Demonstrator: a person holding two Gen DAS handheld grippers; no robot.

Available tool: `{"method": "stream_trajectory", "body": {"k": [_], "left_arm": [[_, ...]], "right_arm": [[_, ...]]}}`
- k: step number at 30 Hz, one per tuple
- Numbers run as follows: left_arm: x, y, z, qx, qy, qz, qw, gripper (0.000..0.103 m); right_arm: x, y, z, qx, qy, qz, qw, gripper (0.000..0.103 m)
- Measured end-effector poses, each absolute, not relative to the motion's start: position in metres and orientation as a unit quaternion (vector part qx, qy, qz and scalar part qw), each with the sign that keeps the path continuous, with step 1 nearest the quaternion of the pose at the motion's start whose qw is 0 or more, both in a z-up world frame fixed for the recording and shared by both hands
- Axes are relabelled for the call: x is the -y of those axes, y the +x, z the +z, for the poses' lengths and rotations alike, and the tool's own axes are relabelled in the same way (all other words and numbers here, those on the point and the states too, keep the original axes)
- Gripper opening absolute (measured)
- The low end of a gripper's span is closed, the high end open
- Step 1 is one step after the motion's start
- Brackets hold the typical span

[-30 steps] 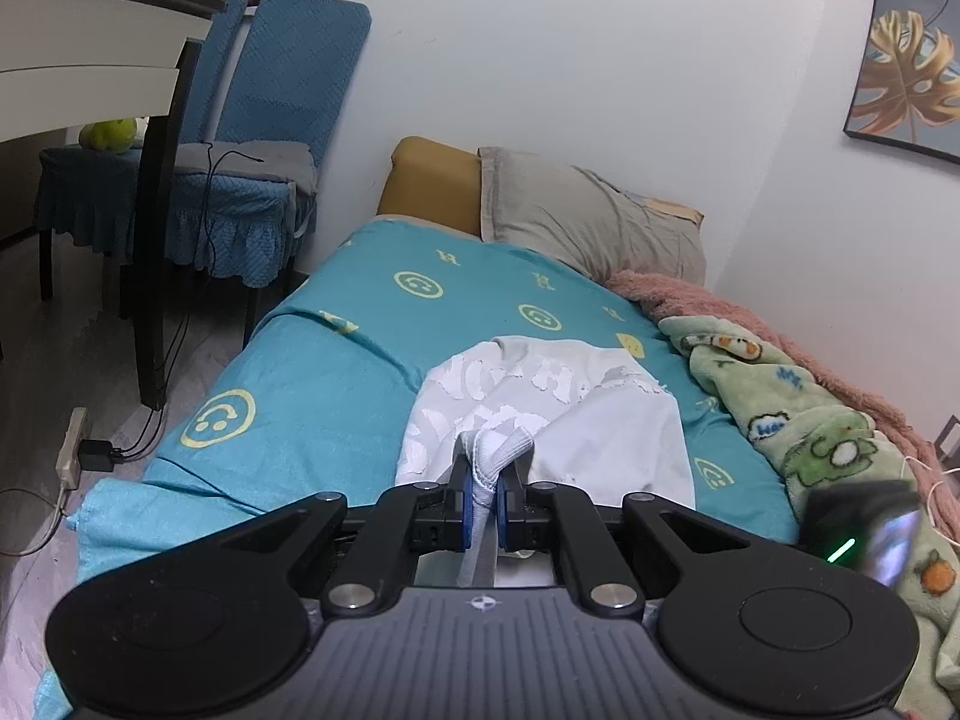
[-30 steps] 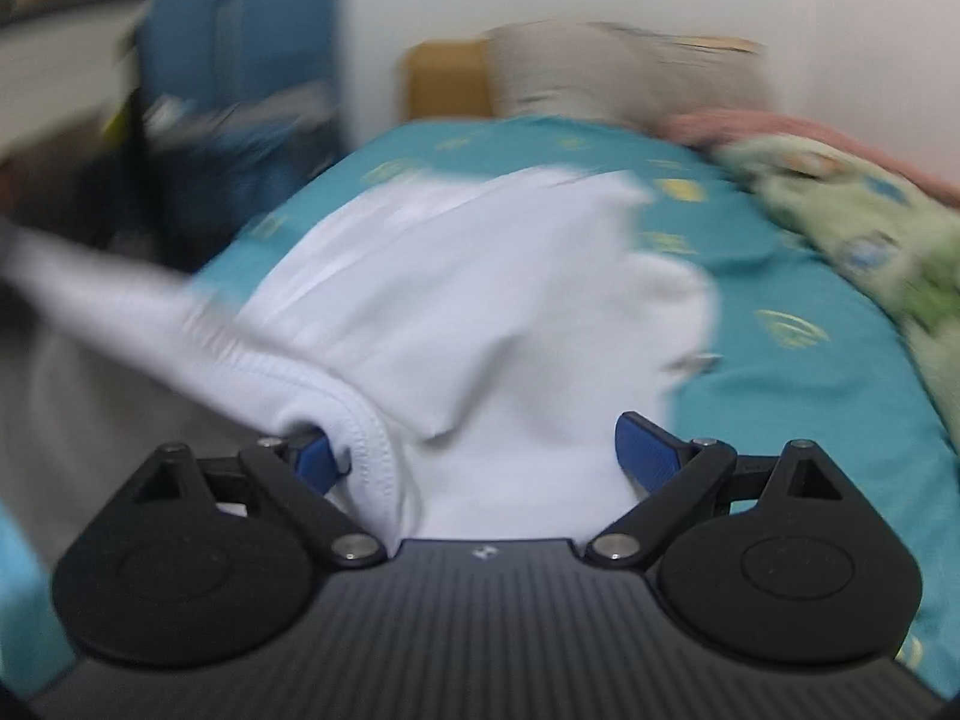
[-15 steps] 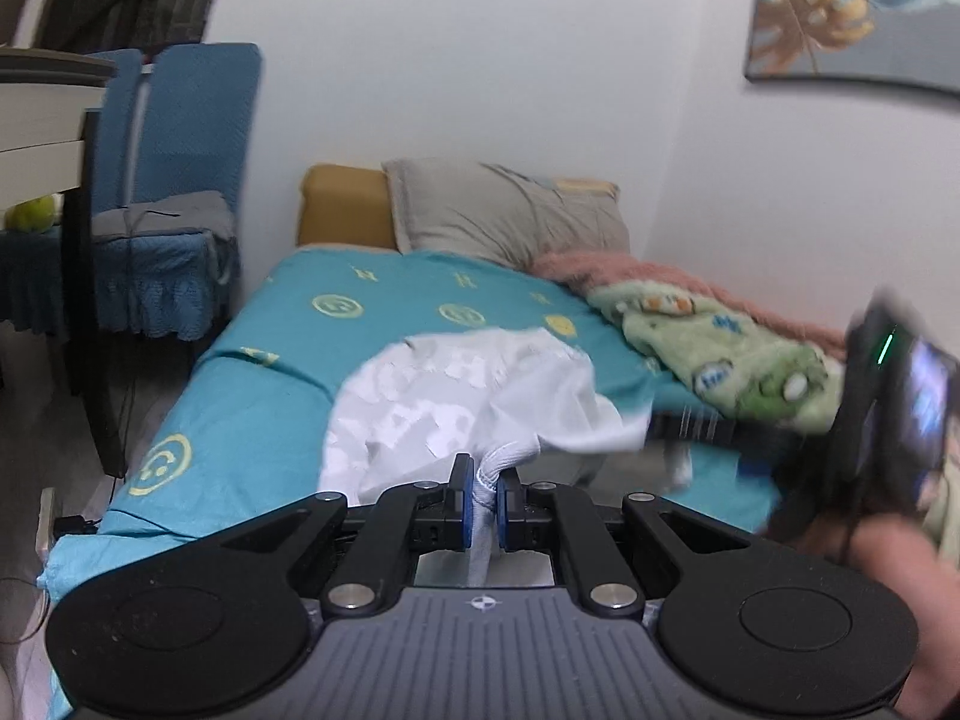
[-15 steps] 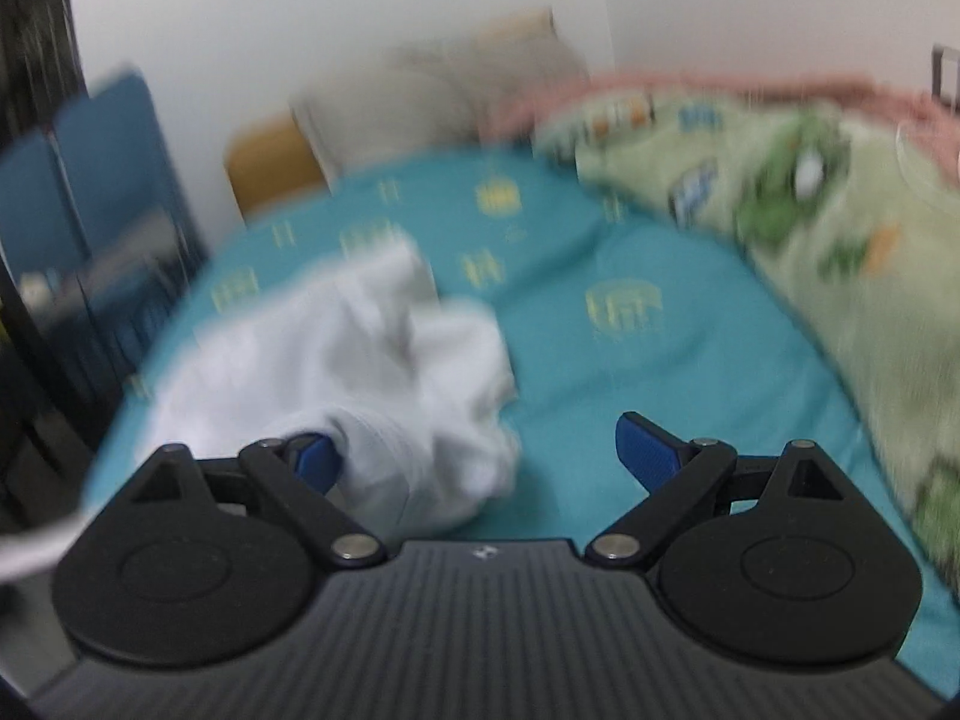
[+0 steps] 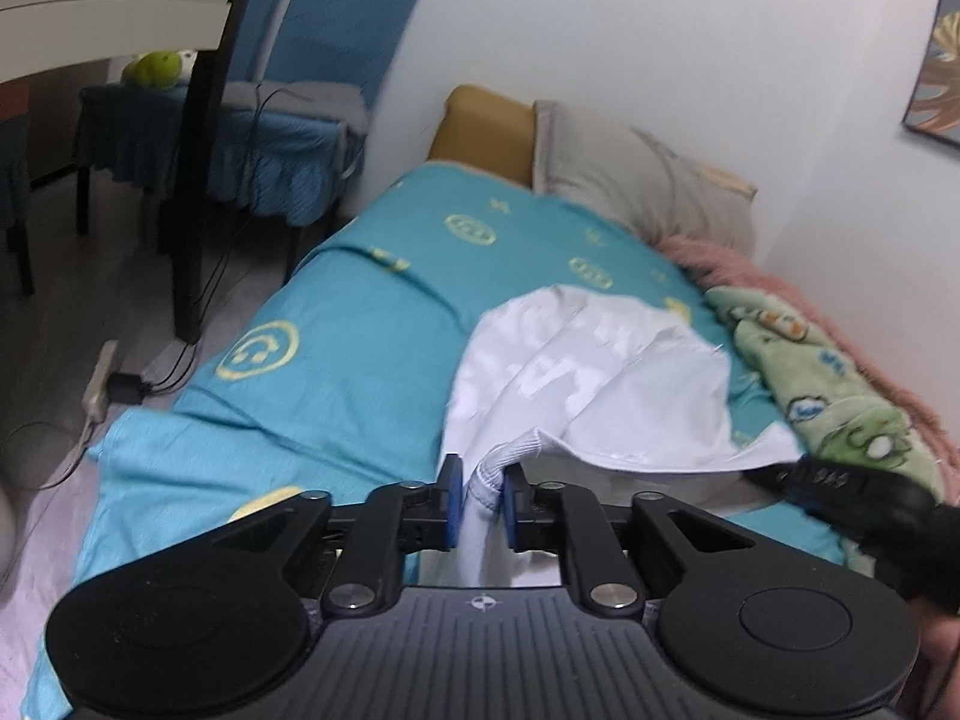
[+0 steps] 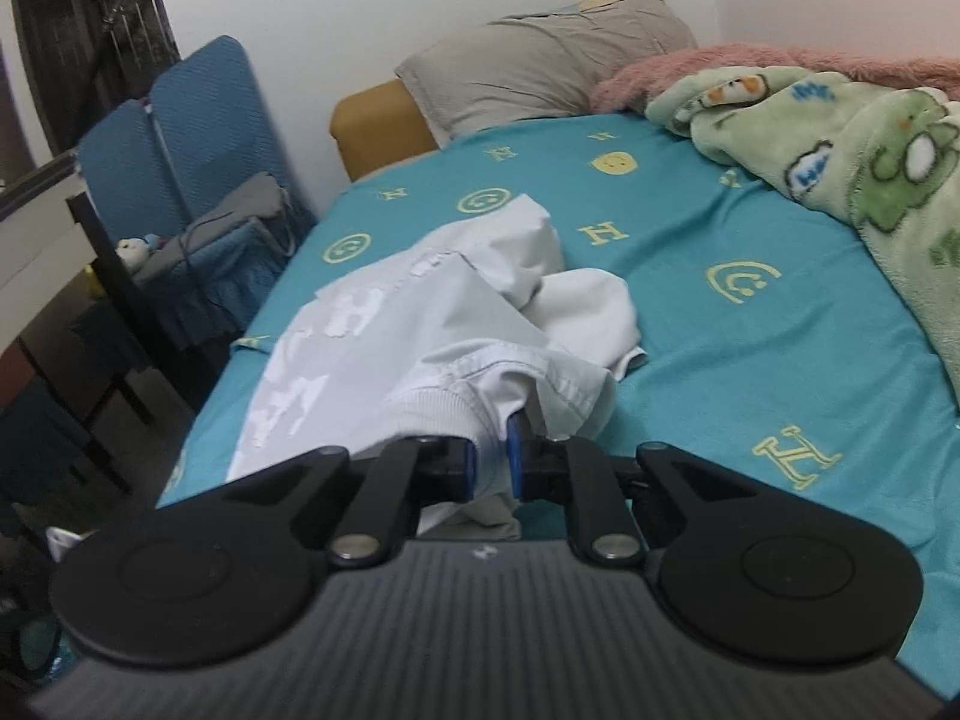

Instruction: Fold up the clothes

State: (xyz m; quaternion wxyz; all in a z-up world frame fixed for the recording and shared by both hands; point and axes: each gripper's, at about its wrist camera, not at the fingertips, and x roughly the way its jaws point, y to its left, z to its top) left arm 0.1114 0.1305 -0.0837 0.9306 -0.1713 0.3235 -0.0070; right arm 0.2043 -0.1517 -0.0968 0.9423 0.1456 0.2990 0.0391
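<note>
A white garment [image 5: 600, 372] with a pale print lies crumpled on the teal bed sheet [image 5: 336, 396]. My left gripper [image 5: 480, 501] is at the garment's near end. A ribbed hem hangs between its blue pads [image 5: 453, 498], and its jaws are opening, with a small gap beside the cloth. My right gripper [image 6: 492, 462] is closing its jaws, pads pressing on a bunched fold of the garment [image 6: 420, 312]. In the left wrist view the right gripper [image 5: 774, 471] shows at the right, holding the garment's right edge off the sheet.
A grey pillow [image 6: 540, 66] and a tan headboard cushion [image 6: 378, 126] lie at the bed's far end. A green printed blanket [image 6: 870, 180] and a pink one [image 6: 750, 60] run along the right. Blue chairs [image 5: 312, 60], a dark desk leg [image 5: 192, 180] and a power strip [image 5: 99, 378] stand left.
The right gripper's jaws went from wide open to pinched on a fold of the garment. The left jaws parted a little around the hem. The left view swung back towards the chairs.
</note>
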Motion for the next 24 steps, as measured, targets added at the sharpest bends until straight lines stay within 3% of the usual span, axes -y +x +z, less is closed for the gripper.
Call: {"method": "stream_trajectory", "body": {"k": [2, 8, 16, 22, 24], "left_arm": [[-0.13, 0.113, -0.085, -0.332, -0.169, -0.007, 0.928, 0.048], [-0.107, 0.12, -0.091, -0.339, -0.117, -0.015, 0.933, 0.075], [-0.106, 0.128, -0.09, -0.286, -0.144, 0.025, 0.947, 0.077], [-0.141, 0.129, -0.101, -0.329, -0.212, 0.099, 0.915, 0.078], [-0.138, 0.127, -0.103, -0.348, -0.183, 0.109, 0.913, 0.078]], "right_arm": [[0.151, 0.204, -0.094, -0.295, 0.15, 0.045, 0.943, 0.013], [0.143, 0.198, -0.084, -0.275, 0.147, 0.065, 0.948, 0.013], [0.136, 0.186, -0.07, -0.234, 0.149, 0.088, 0.957, 0.013], [0.138, 0.176, -0.059, -0.173, 0.149, 0.061, 0.971, 0.013], [0.14, 0.175, -0.059, -0.166, 0.145, 0.043, 0.974, 0.014]]}}
